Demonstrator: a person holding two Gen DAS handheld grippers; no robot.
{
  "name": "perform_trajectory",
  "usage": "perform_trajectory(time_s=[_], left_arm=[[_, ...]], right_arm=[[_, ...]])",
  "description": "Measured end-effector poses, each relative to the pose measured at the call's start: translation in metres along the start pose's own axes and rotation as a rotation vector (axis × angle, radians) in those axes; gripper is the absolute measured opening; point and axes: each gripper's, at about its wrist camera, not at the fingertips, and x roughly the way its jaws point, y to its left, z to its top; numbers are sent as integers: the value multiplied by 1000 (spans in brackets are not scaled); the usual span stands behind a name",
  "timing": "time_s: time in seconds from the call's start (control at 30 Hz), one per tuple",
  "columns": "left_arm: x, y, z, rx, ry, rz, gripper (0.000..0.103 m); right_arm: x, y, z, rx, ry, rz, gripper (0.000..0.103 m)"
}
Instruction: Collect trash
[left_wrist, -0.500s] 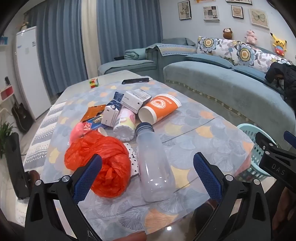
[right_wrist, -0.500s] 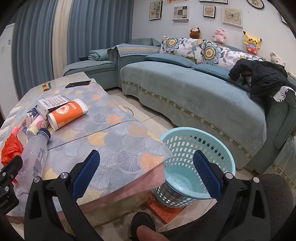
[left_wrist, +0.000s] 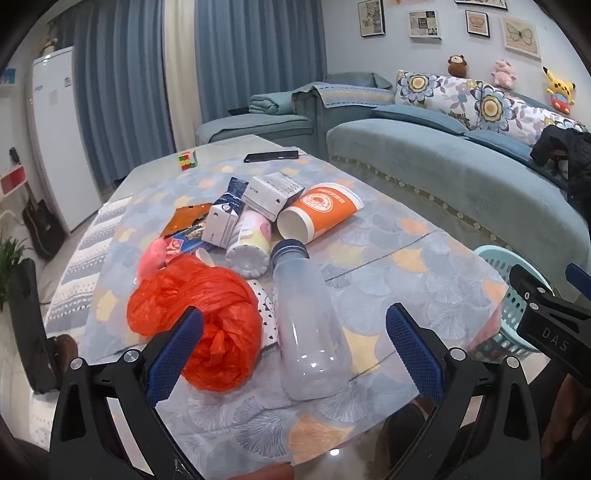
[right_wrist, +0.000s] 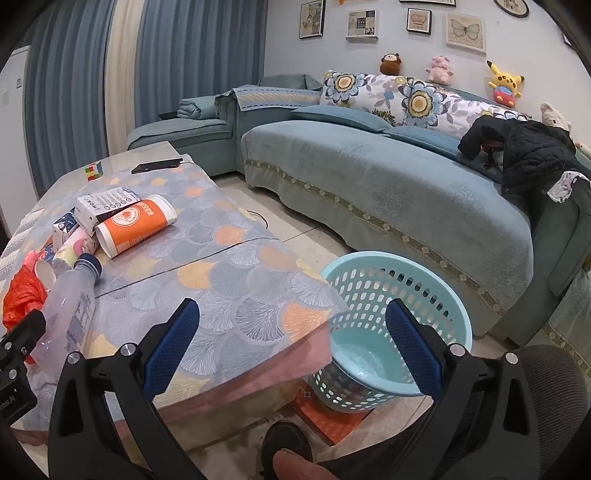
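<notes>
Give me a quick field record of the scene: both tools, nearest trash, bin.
left tool: open, empty, aimed at the trash pile
right tool: open, empty, over the table edge beside the basket
nearest trash: clear plastic bottle lying on its side, red plastic bag beside it
further trash: orange paper cup on its side, white cartons
bin: light blue basket on the floor by the table, looks empty

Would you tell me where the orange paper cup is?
The orange paper cup lies on its side mid-table, beside the white box, beyond the clear bottle.
</notes>
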Motion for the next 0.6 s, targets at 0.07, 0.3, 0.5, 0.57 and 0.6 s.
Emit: perform_trajectory(time_s=[0.07, 0.3, 0.5, 0.57, 0.6], left_arm=[[6, 3, -1, -7, 9, 0, 95], [7, 3, -2, -8, 7, 3, 95], [7, 3, -2, -10, 8, 3, 96], [7, 3, -2, -9, 7, 3, 95], [7, 3, -1, -9, 9, 3, 95]], right_arm=[[0, 0, 0, -1, 2, 0, 96], [0, 0, 0, 2, 3, 2, 96], [3, 0, 2, 4, 9, 7, 96], [3, 0, 2, 4, 10, 7, 96], [3, 0, 2, 5, 10, 7, 96]])
